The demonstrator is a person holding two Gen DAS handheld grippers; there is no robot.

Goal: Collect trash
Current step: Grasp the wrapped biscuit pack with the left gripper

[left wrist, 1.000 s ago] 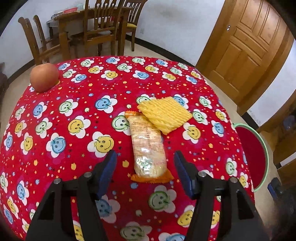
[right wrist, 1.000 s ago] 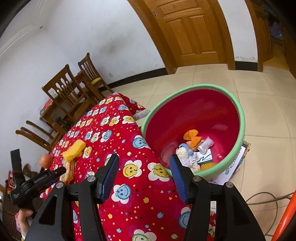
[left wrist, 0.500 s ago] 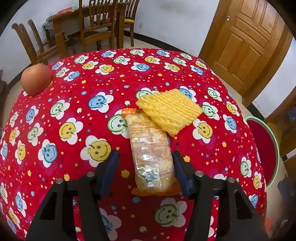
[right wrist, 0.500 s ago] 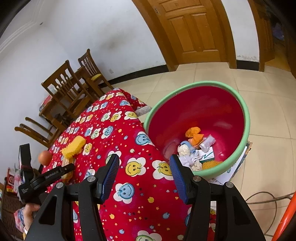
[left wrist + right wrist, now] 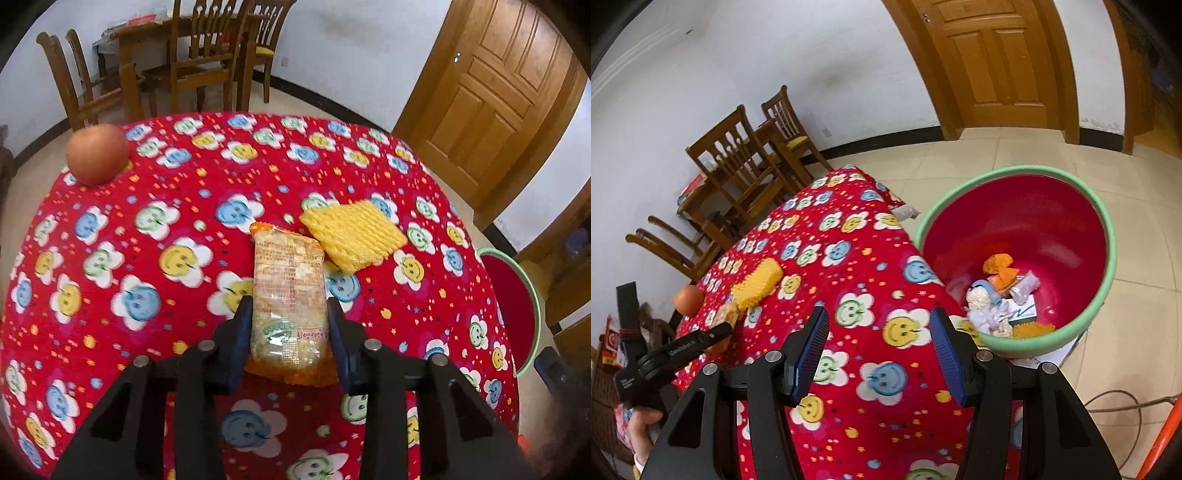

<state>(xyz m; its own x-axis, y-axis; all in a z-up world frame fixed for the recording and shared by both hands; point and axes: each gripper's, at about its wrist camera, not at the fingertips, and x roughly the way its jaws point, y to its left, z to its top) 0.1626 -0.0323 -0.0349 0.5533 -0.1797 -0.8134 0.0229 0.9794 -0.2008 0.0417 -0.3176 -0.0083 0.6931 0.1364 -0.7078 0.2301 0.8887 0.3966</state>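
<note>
A clear snack wrapper (image 5: 288, 288) with orange ends lies on the red smiley tablecloth (image 5: 147, 258). My left gripper (image 5: 290, 328) is shut on its near end, one finger on each side. A yellow ridged foam pad (image 5: 352, 234) lies just beyond it, at its right. In the right wrist view my right gripper (image 5: 879, 339) is open and empty above the table's corner. The red bin (image 5: 1034, 221) with a green rim stands on the floor beside the table and holds several scraps of trash (image 5: 997, 291). The left gripper (image 5: 701, 339) and wrapper (image 5: 726, 314) show there too.
An apple (image 5: 96, 153) sits at the table's far left edge. Wooden chairs and a table (image 5: 177, 62) stand by the back wall. A wooden door (image 5: 491, 92) is at the right. The bin's rim (image 5: 535, 314) shows off the table's right edge. A cable (image 5: 1115, 402) lies on the floor.
My left gripper has moved forward over the wrapper and closed on its near end. My right gripper has stayed open, shifting slightly.
</note>
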